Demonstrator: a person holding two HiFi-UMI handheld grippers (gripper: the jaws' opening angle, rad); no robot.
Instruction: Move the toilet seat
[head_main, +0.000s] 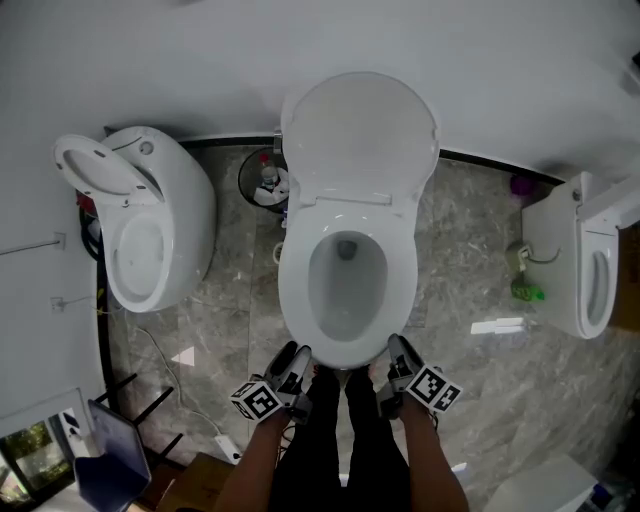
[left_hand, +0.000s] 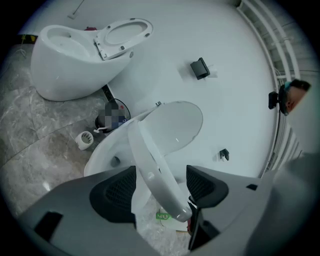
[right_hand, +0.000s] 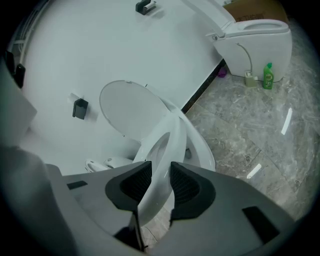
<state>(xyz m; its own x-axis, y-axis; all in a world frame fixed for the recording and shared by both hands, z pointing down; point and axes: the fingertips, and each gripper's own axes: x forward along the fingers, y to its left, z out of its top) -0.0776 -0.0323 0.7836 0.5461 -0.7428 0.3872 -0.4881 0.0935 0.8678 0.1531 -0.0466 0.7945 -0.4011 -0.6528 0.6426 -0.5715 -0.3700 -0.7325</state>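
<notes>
A white toilet stands in the middle with its lid up against the wall. The toilet seat is a white ring over the bowl; in both gripper views its front seems lifted a little off the bowl rim. My left gripper is at the seat's front left. Its jaws stand wide, with the seat ring passing between them and a gap beside it. My right gripper is at the front right. There the jaws stand narrow and both pads press on the seat's edge.
A second white toilet lies to the left and a third stands at the right, with a green bottle beside it. A small bin sits behind the bowl. A cable runs on the marble floor. The person's legs are between the grippers.
</notes>
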